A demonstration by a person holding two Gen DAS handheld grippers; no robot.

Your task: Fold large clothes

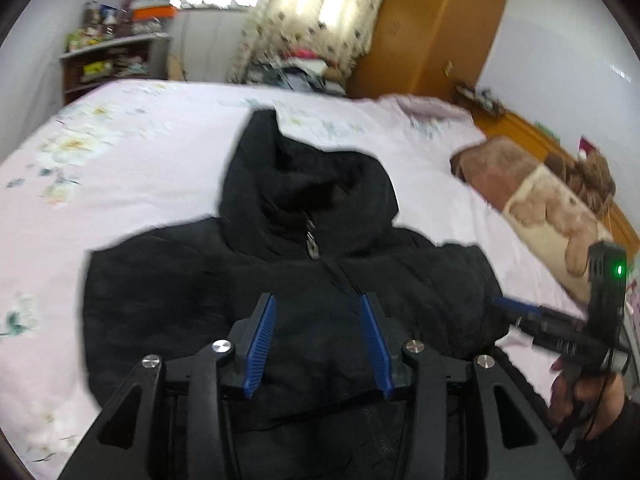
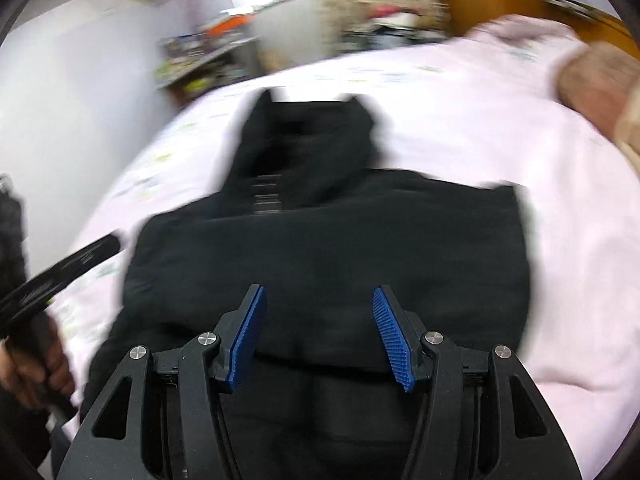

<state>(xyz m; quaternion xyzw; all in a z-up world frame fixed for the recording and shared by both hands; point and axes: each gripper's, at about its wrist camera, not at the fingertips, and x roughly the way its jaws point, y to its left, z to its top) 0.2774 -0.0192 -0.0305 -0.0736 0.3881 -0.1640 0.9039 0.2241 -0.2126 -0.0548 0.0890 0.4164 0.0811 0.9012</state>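
A black hooded jacket (image 1: 288,280) lies partly folded on the pink floral bed (image 1: 120,140), hood pointing away toward the curtains (image 1: 312,12). Both the left gripper (image 1: 318,320) and the right gripper (image 2: 320,320) hover over its near body, jaws wide and empty. Its long axis runs straight ahead; blur hides sleeves and the near hem.

Black hooded jacket (image 1: 288,280), zipped, flat on bed.
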